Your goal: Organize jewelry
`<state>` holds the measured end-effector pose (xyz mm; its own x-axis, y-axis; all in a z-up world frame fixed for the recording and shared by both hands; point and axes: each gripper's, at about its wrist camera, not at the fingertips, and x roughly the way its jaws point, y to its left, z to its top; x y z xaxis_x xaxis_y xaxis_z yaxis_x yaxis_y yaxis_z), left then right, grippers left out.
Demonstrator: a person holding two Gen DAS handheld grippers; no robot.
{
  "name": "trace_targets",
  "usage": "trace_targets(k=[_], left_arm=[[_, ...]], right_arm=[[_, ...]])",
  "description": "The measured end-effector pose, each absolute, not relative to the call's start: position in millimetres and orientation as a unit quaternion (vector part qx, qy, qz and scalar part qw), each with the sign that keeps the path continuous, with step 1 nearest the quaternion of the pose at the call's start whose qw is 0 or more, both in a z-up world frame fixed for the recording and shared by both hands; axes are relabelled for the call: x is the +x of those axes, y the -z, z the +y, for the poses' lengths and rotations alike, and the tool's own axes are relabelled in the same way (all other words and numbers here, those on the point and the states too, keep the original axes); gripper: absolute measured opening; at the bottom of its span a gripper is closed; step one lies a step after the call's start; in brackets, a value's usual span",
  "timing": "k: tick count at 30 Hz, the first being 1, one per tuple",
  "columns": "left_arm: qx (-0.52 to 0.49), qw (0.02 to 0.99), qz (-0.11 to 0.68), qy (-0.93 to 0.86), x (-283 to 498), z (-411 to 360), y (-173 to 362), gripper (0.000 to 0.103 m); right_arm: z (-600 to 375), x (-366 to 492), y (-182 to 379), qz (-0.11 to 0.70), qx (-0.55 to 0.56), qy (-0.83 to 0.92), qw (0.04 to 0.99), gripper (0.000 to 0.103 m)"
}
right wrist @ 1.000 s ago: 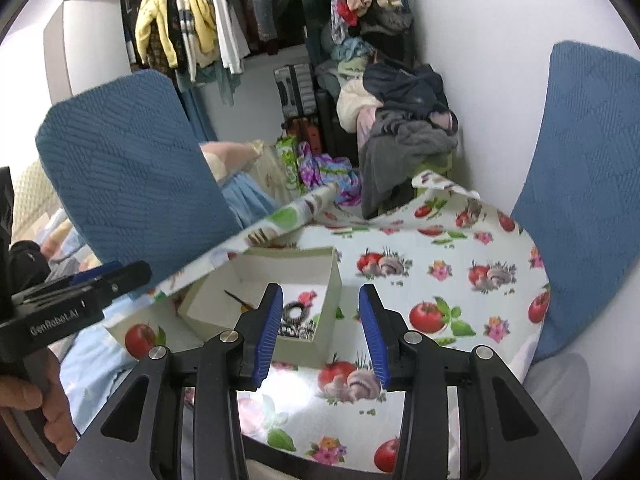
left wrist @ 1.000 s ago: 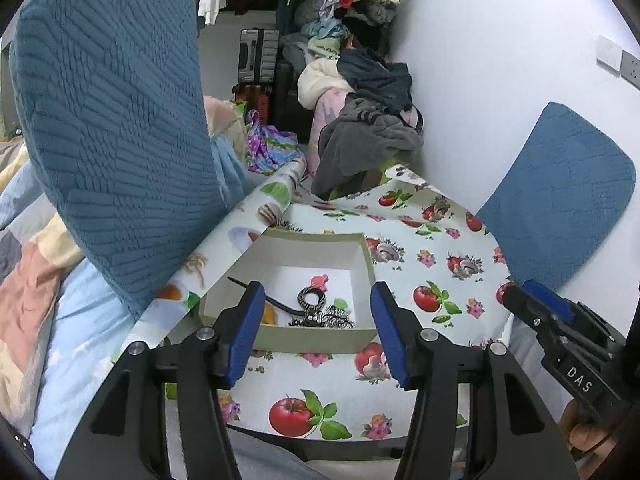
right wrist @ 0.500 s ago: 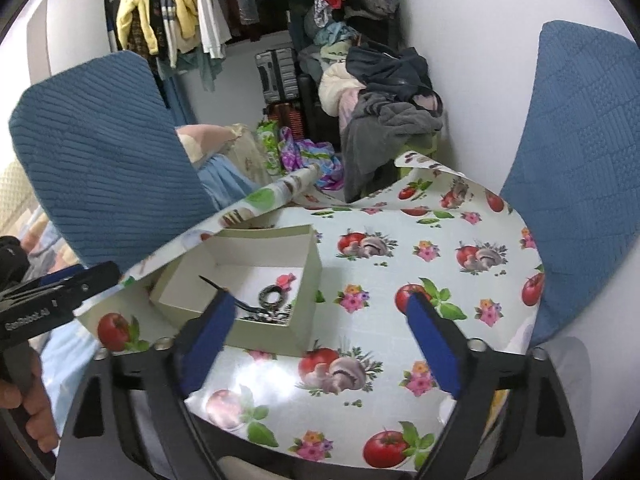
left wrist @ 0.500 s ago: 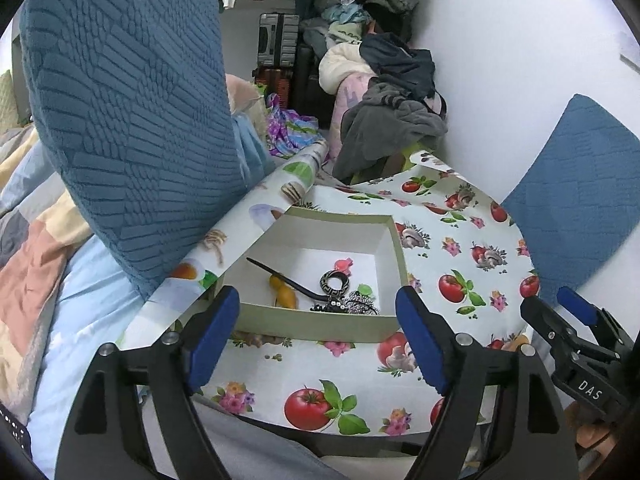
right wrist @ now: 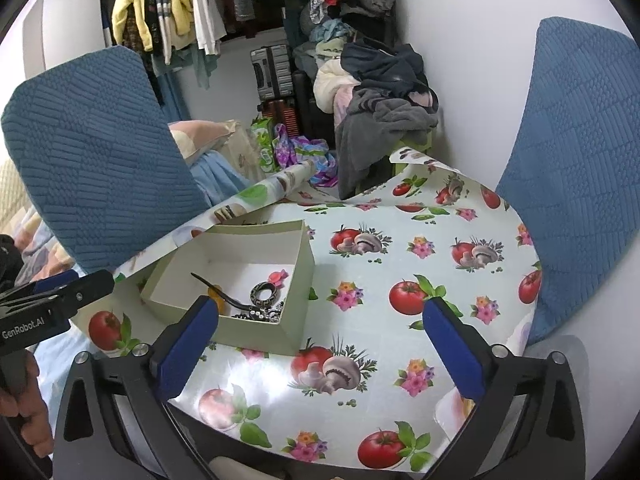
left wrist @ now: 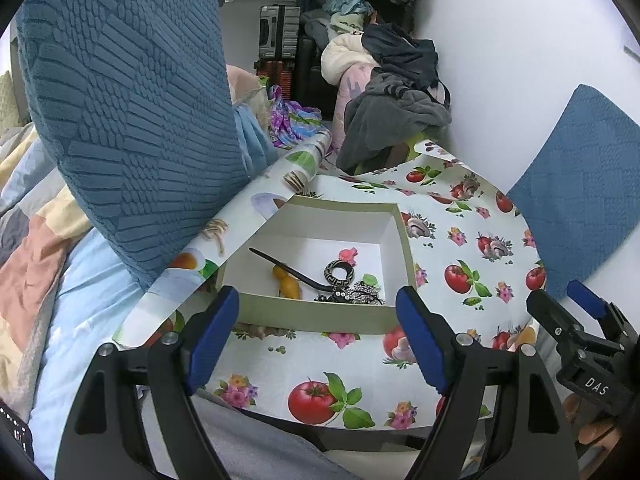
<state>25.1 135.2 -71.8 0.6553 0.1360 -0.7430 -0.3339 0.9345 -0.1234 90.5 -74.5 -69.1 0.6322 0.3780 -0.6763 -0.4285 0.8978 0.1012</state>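
A shallow pale-green cardboard box (left wrist: 320, 314) sits on the round worktop (right wrist: 400, 272), which is covered with a tomato-and-mushroom oilcloth, toward its left side. Inside the box, gathered near the front right corner, lie a black hair stick (left wrist: 288, 270), a patterned black ring-shaped piece (left wrist: 339, 273), a small orange piece (left wrist: 286, 284), a pink flower piece (left wrist: 347, 256) and a sparkly tangle of jewelry (left wrist: 360, 296). The left claw (left wrist: 318, 334) hangs just before the box's near wall, its blue pads spread wide with nothing gripped. The right claw (right wrist: 320, 344) has just been opening; it stands wide over the bare oilcloth beside the box, empty. Blue textured chair backs (right wrist: 92, 168) flank the worktop.
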Motion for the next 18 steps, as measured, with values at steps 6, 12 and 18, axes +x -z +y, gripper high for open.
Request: trace_targets(k=[6,12,18], left_arm=[[-0.122,0.897,0.402,-0.135,25.0,131.8,73.7,0.081],[-0.119,0.892,0.415,-0.137,24.1,130.0,77.3,0.081],[-0.113,0.891,0.418,-0.139,23.9,130.0,78.9,0.081]], right_arm=[[-73.7,89.0,71.4,0.369,-0.038,-0.226,0.901,0.103],[-74.7,88.5,71.3,0.367,-0.038,-0.223,0.902,0.103],[-75.0,88.3,74.2,0.372,-0.04,-0.223,0.9,0.103]])
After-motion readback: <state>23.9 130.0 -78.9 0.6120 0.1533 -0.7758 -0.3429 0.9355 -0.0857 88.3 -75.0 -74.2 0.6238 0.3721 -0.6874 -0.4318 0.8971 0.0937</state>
